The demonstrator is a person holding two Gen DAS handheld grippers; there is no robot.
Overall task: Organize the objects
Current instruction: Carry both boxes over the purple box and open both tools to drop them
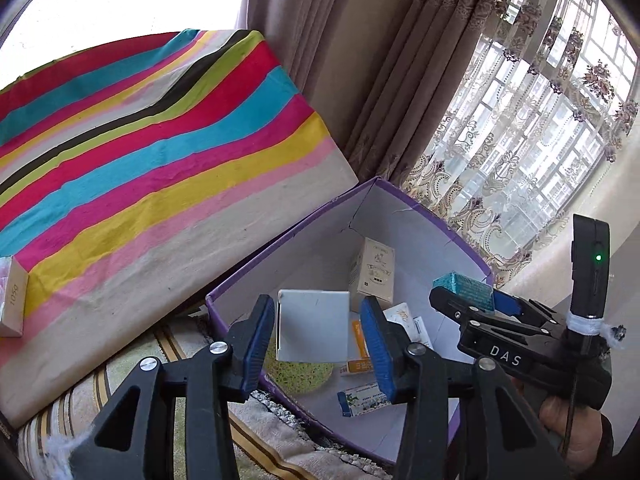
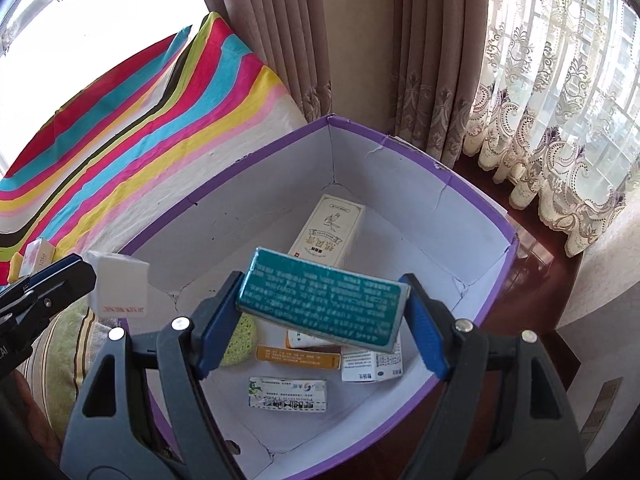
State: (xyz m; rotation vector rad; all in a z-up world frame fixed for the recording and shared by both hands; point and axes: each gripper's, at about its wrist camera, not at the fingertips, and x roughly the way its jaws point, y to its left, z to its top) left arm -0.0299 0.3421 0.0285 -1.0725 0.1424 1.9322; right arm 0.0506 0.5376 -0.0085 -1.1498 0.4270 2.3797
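A striped cloth [image 1: 160,168] in pink, teal, yellow and black bands covers the raised surface on the left, and a small pale carton marked 105g [image 1: 12,296] lies on it near the left edge. Beside the cloth, in front of the brown curtains [image 2: 280,40], stands the purple box [image 2: 496,216], open at the top with white inner walls. On its floor lie a tall cream carton [image 2: 328,232], a yellow-green sponge [image 2: 240,340], an orange-banded packet [image 2: 298,358], a white leaflet-like packet [image 2: 372,366] and a small green-and-white packet [image 2: 288,394].

The left hand-held gripper [image 1: 316,328] reaches forward over the near rim of the purple box, tilted slightly downward, its blue-padded fingers [image 1: 376,344] set wide and pressed to the two sides of a plain white box [image 1: 314,326], which hangs above the sponge. The right hand-held gripper [image 2: 324,308] comes in from the right at about the same height, angled down into the box; its fingers are spread about as wide and clamp a teal packet [image 2: 324,304] by its two short ends, the printed face turned to the camera and the packet tilted, left end higher. A hand [image 1: 572,428] grips the right tool's handle below.
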